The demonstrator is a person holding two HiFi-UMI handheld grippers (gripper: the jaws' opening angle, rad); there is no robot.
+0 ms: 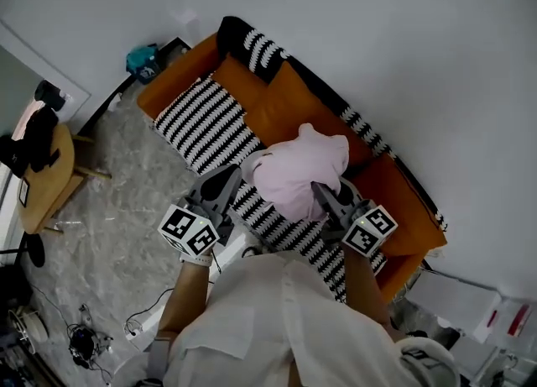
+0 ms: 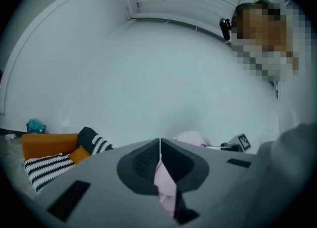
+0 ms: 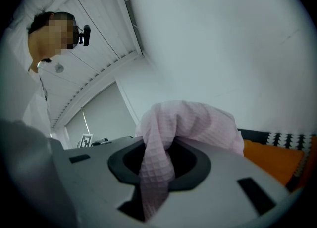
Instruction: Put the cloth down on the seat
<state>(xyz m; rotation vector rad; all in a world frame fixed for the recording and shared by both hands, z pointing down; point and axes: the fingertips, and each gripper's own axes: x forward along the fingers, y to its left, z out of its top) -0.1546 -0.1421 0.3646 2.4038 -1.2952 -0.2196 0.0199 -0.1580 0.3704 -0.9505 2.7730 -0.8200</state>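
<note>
While my left gripper [image 1: 225, 182] and right gripper [image 1: 323, 194] have their fingers clenched on folds of the pink cloth [image 1: 302, 171], bunched between them above the striped seat [image 1: 201, 129], I judge it best to lower both evenly until it rests flat before releasing, and I can read no writing, only square markers [image 1: 189, 232] on my 2 cubes.

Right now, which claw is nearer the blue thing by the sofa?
Left. The left claw is on the side of the blue thing; the right claw is farther.

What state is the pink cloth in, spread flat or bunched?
Bunched: the pink waffle-weave cloth forms a rumpled mound pinched between left gripper and right gripper.
</note>
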